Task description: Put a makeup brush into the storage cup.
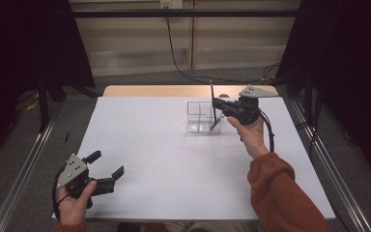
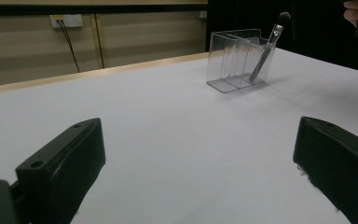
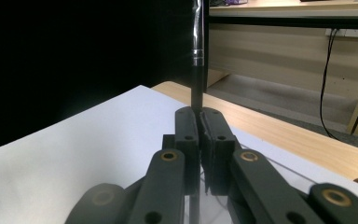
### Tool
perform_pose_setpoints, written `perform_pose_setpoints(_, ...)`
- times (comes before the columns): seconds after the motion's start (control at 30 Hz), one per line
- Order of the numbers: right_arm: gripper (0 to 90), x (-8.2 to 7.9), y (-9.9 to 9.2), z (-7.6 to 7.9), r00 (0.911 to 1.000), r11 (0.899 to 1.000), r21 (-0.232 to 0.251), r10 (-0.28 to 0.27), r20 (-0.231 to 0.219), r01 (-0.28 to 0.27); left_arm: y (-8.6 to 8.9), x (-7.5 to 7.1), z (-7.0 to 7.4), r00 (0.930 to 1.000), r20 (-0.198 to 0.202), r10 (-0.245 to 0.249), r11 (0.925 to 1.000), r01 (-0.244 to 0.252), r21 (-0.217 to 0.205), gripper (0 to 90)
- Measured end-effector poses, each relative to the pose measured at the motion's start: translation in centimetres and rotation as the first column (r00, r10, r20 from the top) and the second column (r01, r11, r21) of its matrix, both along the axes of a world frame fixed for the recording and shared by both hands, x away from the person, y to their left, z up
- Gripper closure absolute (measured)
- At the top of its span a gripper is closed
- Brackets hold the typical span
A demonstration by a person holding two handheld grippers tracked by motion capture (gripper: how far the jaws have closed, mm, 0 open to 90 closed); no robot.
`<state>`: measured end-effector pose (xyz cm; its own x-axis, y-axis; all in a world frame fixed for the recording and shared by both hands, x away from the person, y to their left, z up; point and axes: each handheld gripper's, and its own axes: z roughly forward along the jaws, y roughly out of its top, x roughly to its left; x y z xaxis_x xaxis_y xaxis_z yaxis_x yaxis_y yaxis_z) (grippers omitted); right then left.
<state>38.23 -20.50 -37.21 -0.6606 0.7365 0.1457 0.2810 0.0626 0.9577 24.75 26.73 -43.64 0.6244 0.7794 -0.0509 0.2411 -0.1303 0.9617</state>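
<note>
At the table's far right: right gripper [image 1: 218, 104], jaws clamped on an upright slender brush [image 3: 197, 56], directly above a clear divided organizer [image 1: 199, 117]. One makeup brush [image 2: 266, 49] leans in its right-hand compartment; others empty. Left gripper [image 1: 107, 168], jaws apart, holding nothing, well away.

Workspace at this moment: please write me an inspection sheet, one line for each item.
Surface: white table, wooden strip at far edge.
Job's things: clear divided organizer standing upright; one brush leaning inside it; second thin brush clamped upright.
Clutter: nothing seen.
Grippers: right gripper shut on second thin brush, beside organizer; left gripper open, nothing between the jaws, near table corner.
Cables: black cable across floor.
Surroundings: dark curtains, beige wall, wall socket.
</note>
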Motion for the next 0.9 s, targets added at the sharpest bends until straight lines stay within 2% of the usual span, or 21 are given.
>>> perform_pose_setpoints(0.27, 86.0, 1.5, 0.6, 0.5, 0.9993, 0.999, -0.018, -0.036, 0.003, 0.036, 0.0, 0.0, 0.0, 1.0000, 0.000, 0.000, 1.0000, 0.000, 0.001, 2.3)
perform_pose_setpoints(0.47, 85.9, 2.7, 0.7, 0.0, 0.9974, 0.997, -0.038, -0.072, -0.005, 0.071, 0.0, 0.0, 0.0, 1.0000, 0.001, -0.003, 1.0000, 0.003, 0.002, 2.2)
perform_pose_setpoints(0.63, 85.9, 3.4, 0.8, -0.5, 0.9951, 0.995, -0.036, -0.097, -0.018, 0.096, 0.0, 0.0, 0.0, 1.0000, -0.002, -0.001, 1.0000, 0.001, 0.002, 2.2)
perform_pose_setpoints(0.9, 85.9, 4.4, 0.8, -0.8, 0.9927, 0.991, -0.064, -0.119, -0.022, 0.117, 0.0, 0.1, 0.0, 1.0000, -0.002, -0.002, 1.0000, 0.002, 0.004, 2.2)
